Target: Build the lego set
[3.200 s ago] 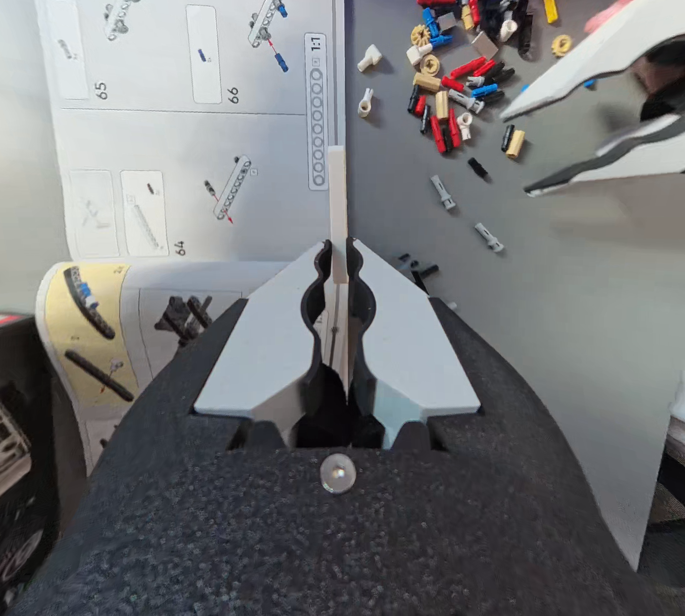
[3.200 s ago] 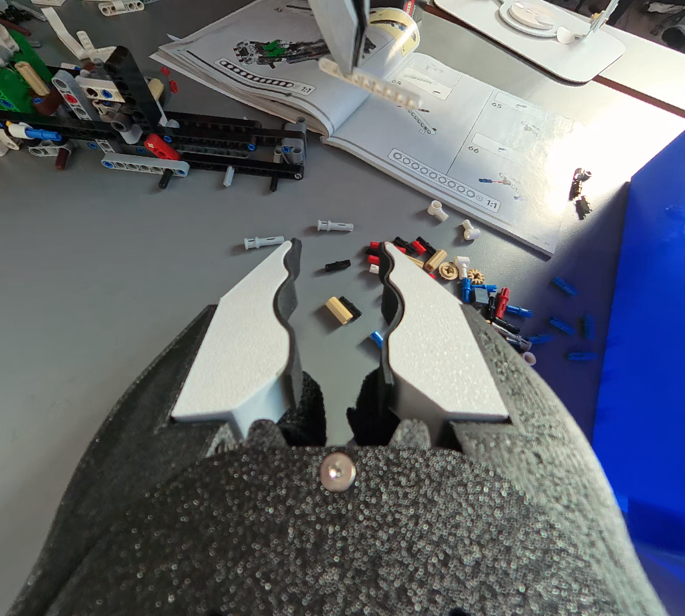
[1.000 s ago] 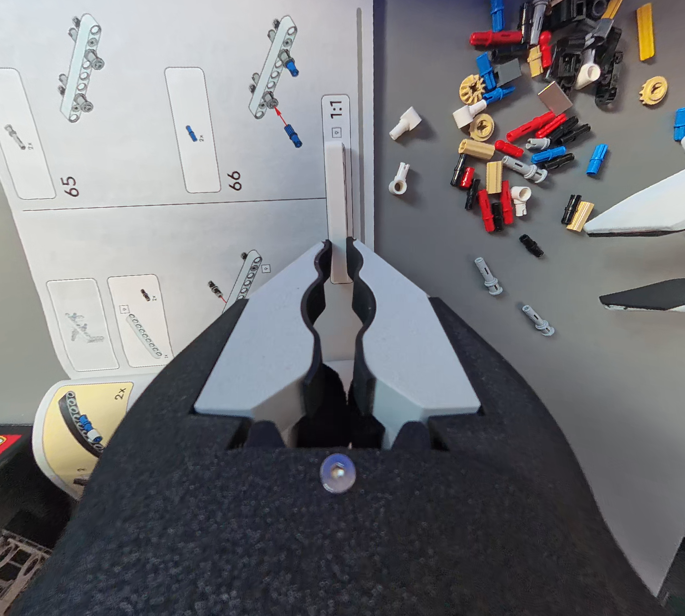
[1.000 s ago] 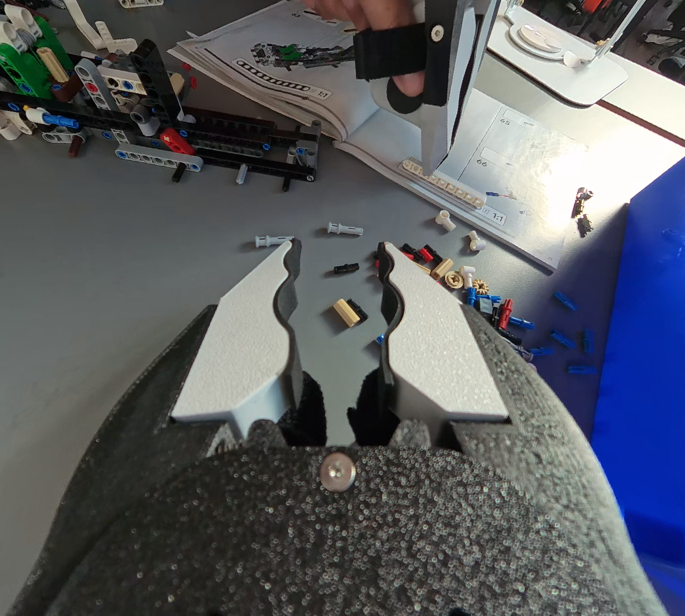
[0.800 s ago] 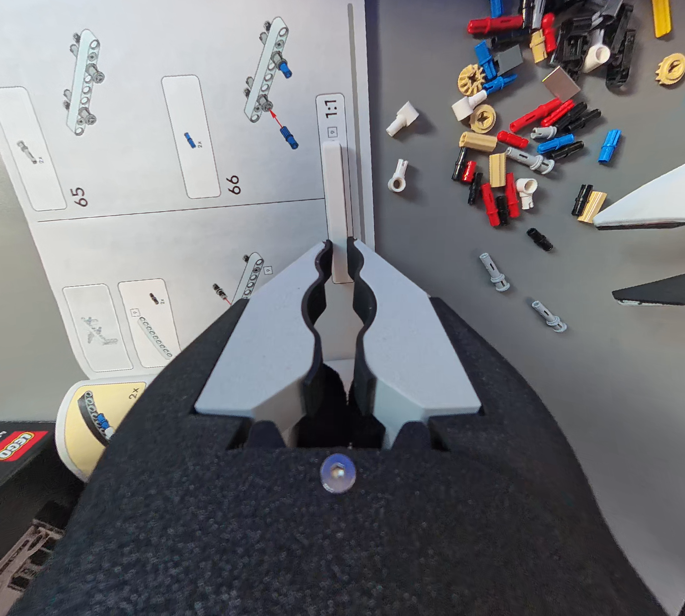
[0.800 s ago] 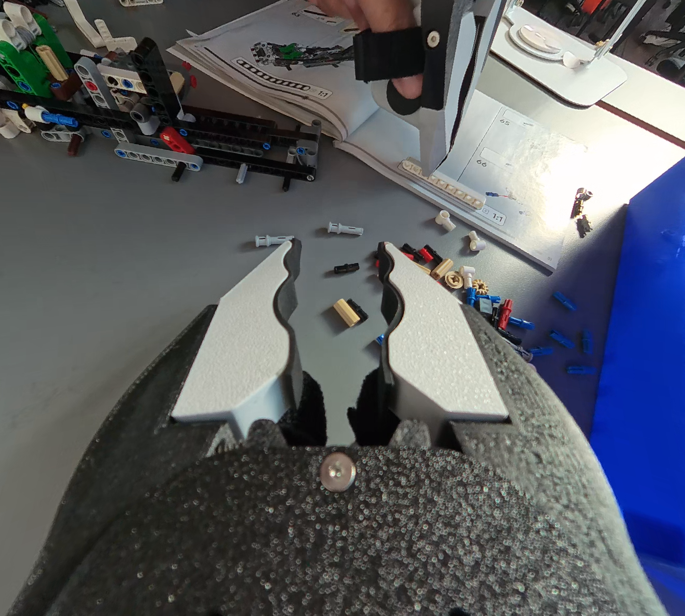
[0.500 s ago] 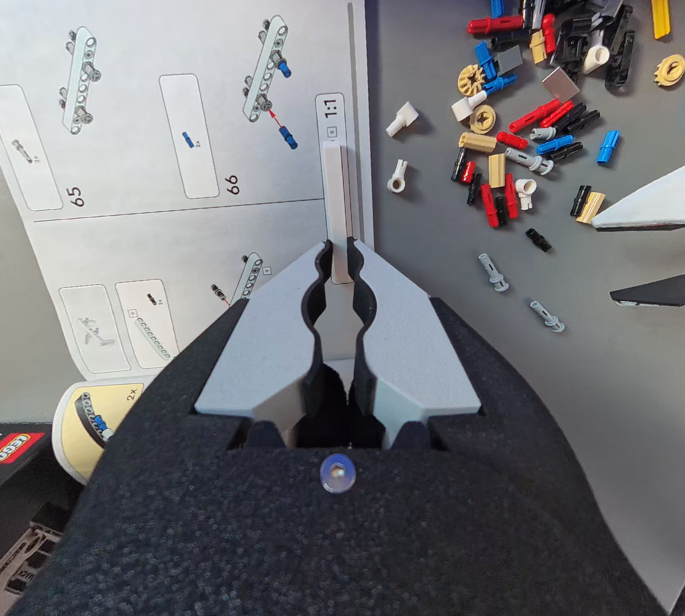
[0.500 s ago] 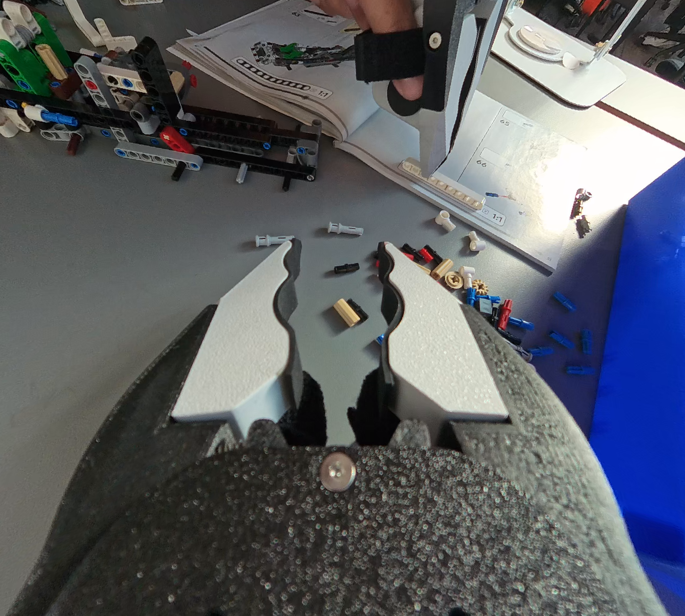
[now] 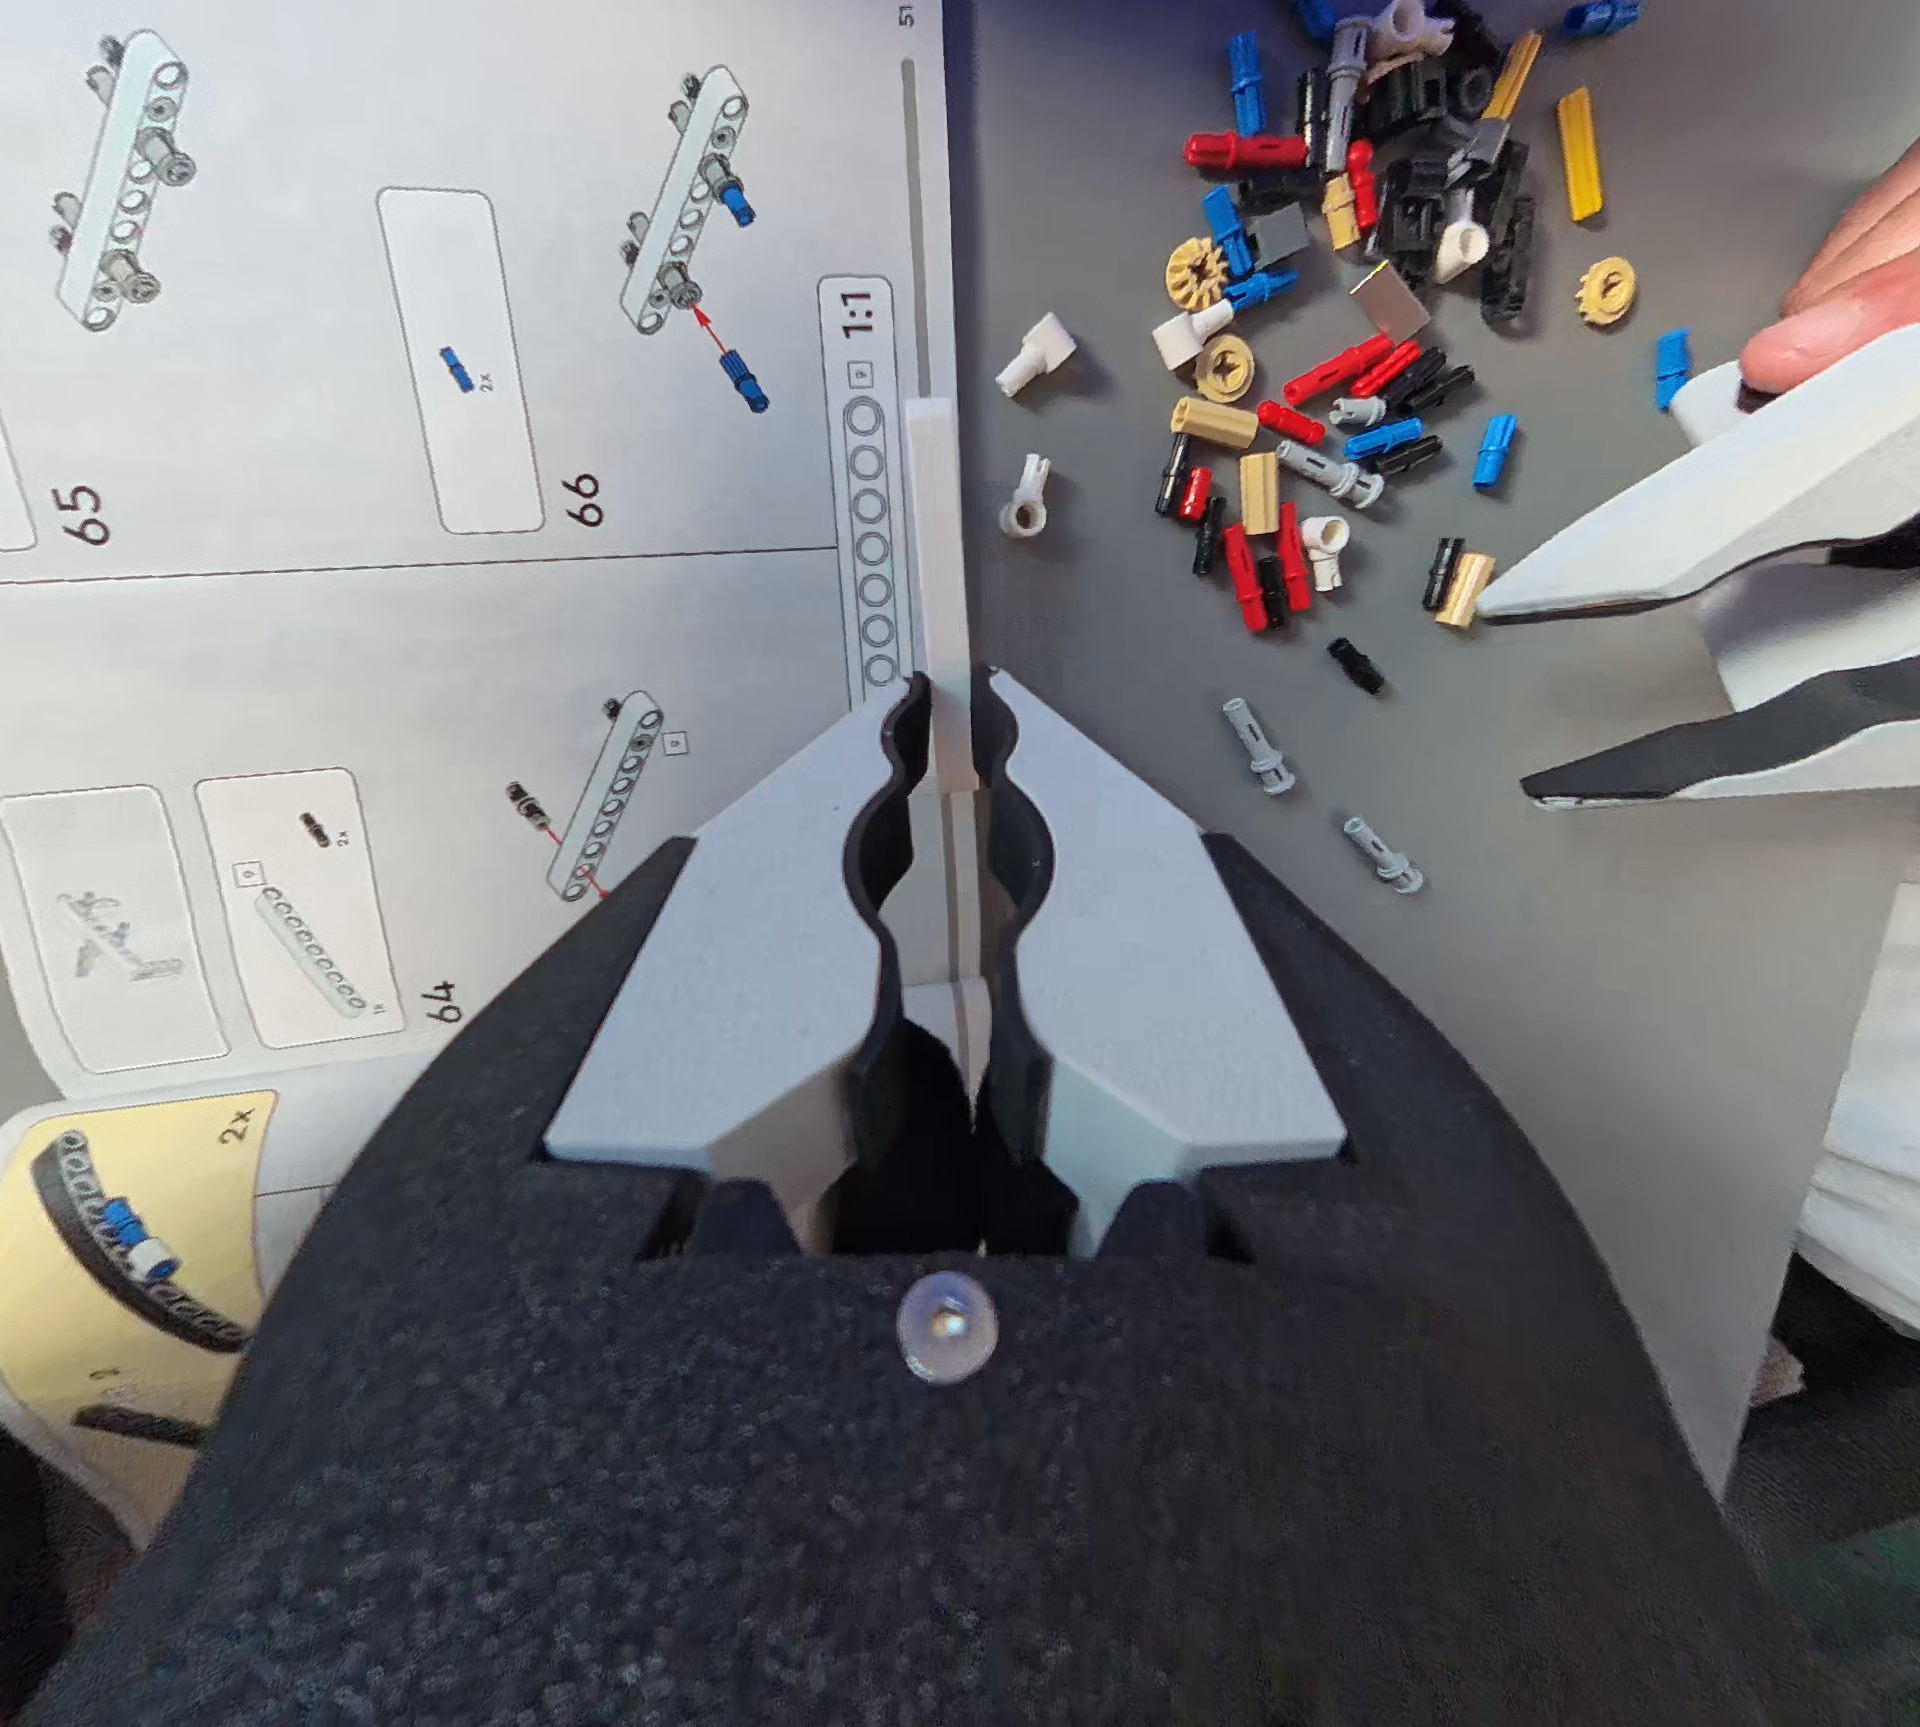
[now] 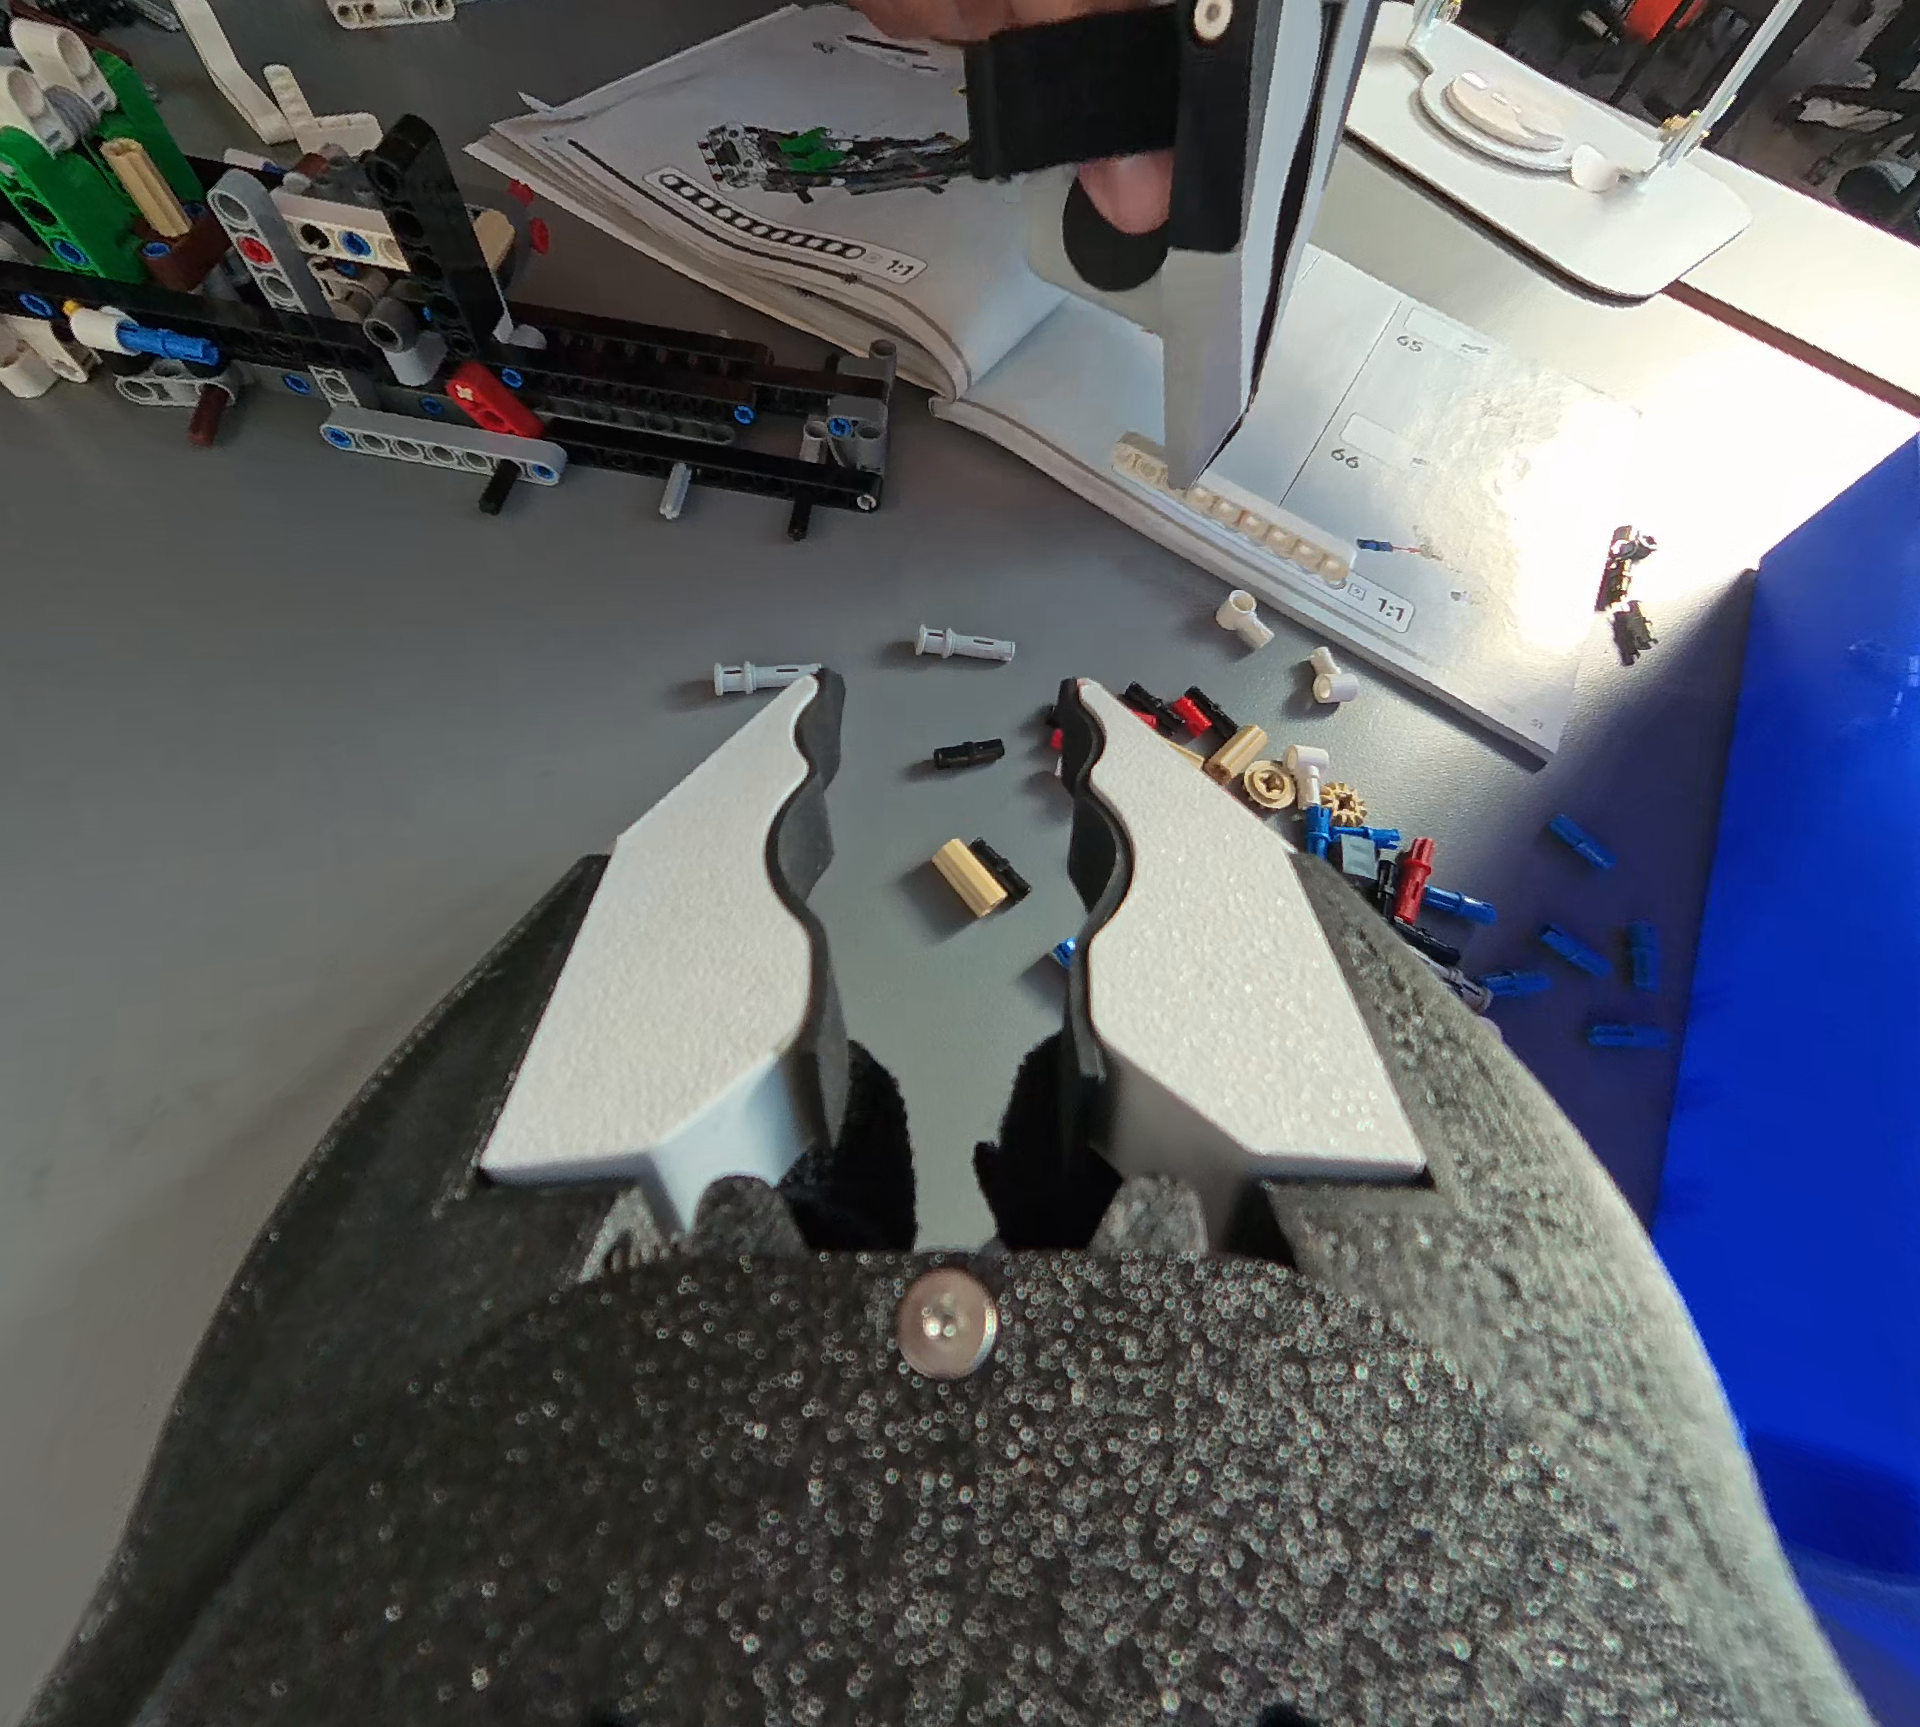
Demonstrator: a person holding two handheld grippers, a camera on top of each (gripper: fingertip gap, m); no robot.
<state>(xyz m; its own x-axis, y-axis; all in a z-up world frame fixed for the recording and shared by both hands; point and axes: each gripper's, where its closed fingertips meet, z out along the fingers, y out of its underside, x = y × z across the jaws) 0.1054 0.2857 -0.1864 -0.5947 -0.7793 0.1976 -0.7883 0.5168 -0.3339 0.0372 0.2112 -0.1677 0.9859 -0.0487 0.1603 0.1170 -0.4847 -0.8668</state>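
Observation:
My left gripper (image 9: 948, 690) is shut on a long white beam (image 9: 940, 555), held edge-on at the right edge of the open instruction booklet (image 9: 416, 430), beside a printed full-size beam outline. The right wrist view shows this gripper (image 10: 1205, 451) pointing down with the beam (image 10: 1236, 519) low over the page. My right gripper (image 10: 948, 690) is open and empty, low over the grey table. A black pin (image 10: 966, 752) and a tan connector (image 10: 971, 877) lie between its fingers. It also shows at the right edge of the left wrist view (image 9: 1507, 690).
A pile of small red, blue, black and tan parts (image 9: 1351, 275) lies right of the booklet. Two grey pins (image 10: 764, 675) (image 10: 961, 641) lie ahead of the right fingertips. A partly built black and green model (image 10: 416, 347) stands at the left. A blue surface (image 10: 1829, 846) borders the right. My hands' fingertips stand some 11 centimetres from each other.
My left gripper has shifted the white beam slightly to the right, uncovering the printed beam outline. My right gripper has stayed where it was, open.

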